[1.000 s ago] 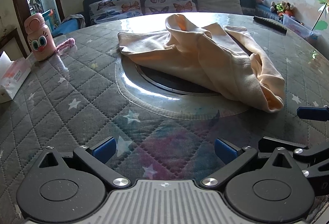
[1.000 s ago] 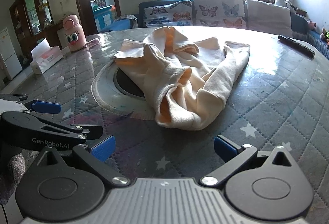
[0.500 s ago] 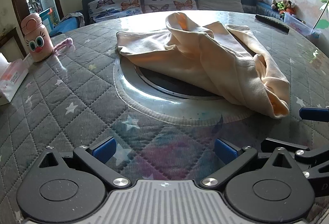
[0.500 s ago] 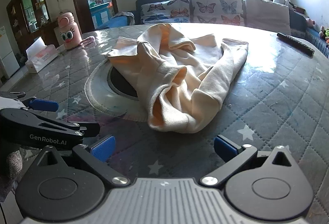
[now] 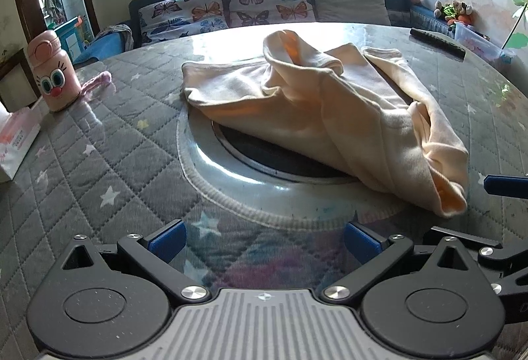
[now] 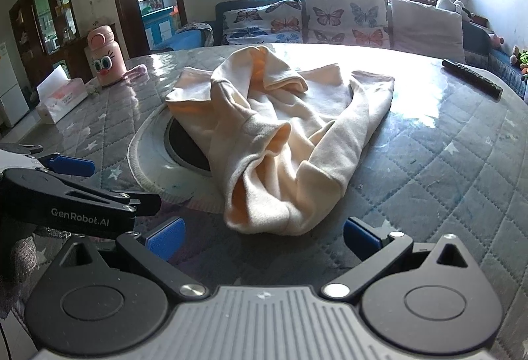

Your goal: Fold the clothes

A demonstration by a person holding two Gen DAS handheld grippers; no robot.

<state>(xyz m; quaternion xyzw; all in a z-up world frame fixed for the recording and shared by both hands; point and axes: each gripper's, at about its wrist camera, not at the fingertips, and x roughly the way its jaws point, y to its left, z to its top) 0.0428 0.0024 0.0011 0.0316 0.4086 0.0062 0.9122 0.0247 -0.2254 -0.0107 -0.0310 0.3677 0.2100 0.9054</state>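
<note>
Left hand-held gripper (image 5: 264,238) and right hand-held gripper (image 6: 262,236) are both hovering wide open, gripping nothing, just short of the garment. Cream fleece garment (image 6: 280,129) is lying crumpled mid-bench (image 6: 445,168), partly covering the round inset. Looks soft, light, floppy; I'd pinch a hem or cuff edge, not the bunched middle.

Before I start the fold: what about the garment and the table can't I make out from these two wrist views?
- Cream garment: bunched over itself in both views, so its type and its hidden layers are unclear.
- Dark round inset in the table: the garment covers much of it.
- Tissue box: cut off by the left view's edge.
- Left gripper and right gripper: open, holding nothing.
</note>
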